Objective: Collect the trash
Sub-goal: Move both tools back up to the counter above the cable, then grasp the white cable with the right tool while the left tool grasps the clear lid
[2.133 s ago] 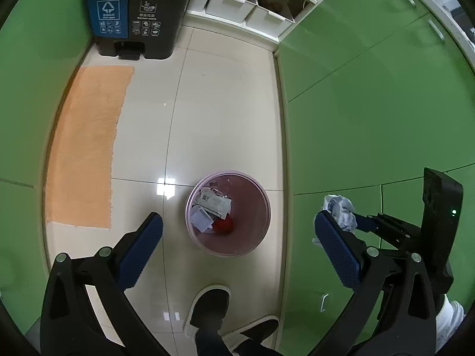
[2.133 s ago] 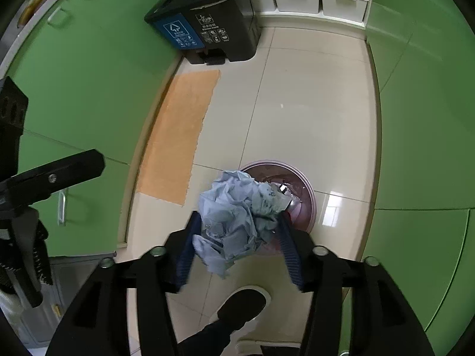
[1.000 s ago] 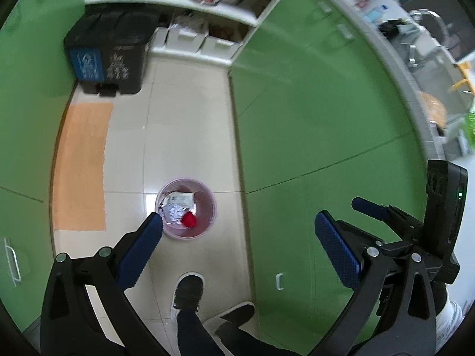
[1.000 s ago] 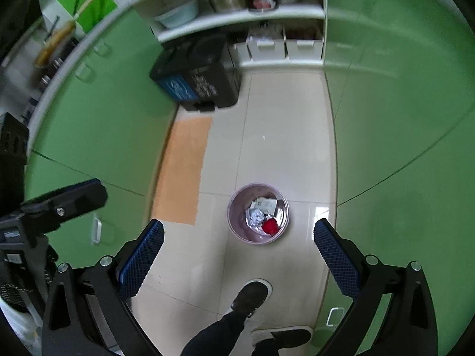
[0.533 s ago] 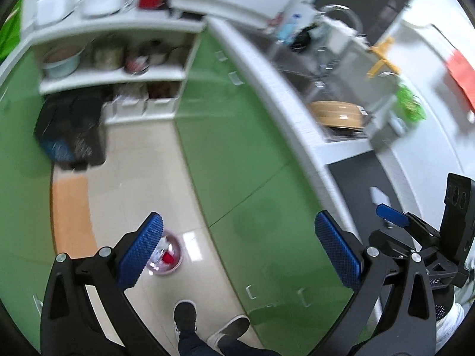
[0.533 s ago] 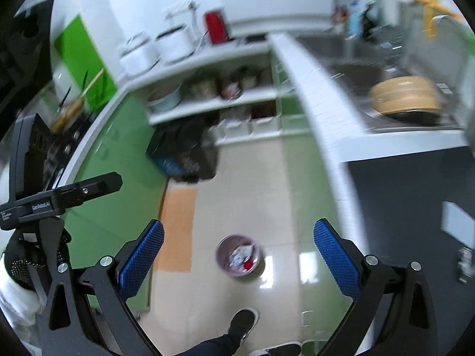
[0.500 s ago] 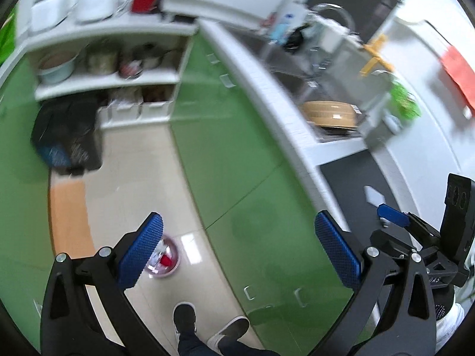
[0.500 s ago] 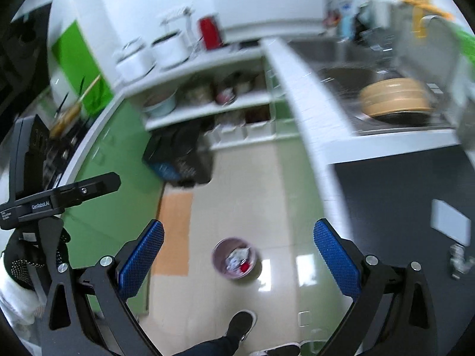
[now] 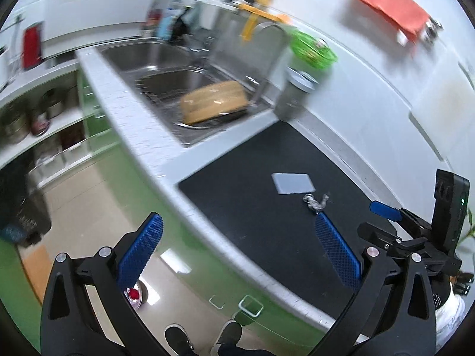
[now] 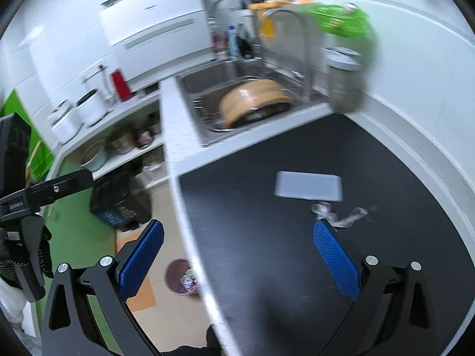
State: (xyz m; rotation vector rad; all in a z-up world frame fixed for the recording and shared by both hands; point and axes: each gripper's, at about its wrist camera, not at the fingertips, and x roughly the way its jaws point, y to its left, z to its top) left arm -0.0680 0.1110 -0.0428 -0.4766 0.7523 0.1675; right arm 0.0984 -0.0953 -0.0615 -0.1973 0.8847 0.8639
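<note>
A crumpled clear plastic wrapper (image 9: 315,202) (image 10: 341,215) lies on the black countertop (image 9: 267,207) (image 10: 267,222), beside a flat pale grey pad (image 9: 292,183) (image 10: 308,190). Far below on the floor stands the pink trash bin (image 10: 181,277) (image 9: 137,295), holding crumpled paper and something red. My left gripper (image 9: 237,249) is open and empty above the counter's edge. My right gripper (image 10: 239,255) is open and empty too, its right finger just short of the wrapper. The right gripper's body (image 9: 415,237) shows at the right of the left wrist view.
A steel sink (image 9: 178,89) (image 10: 237,101) with a tan bowl (image 9: 213,103) (image 10: 255,98) lies beyond the counter, next to a grey jar (image 10: 344,80). Green cabinets, open shelves and a dark dual bin (image 10: 118,201) line the floor. The person's shoes (image 9: 204,335) show below.
The right gripper has let go of the crumpled blue-grey paper, which now sits in the bin. Both grippers have risen from the floor to counter height, facing the black counter.
</note>
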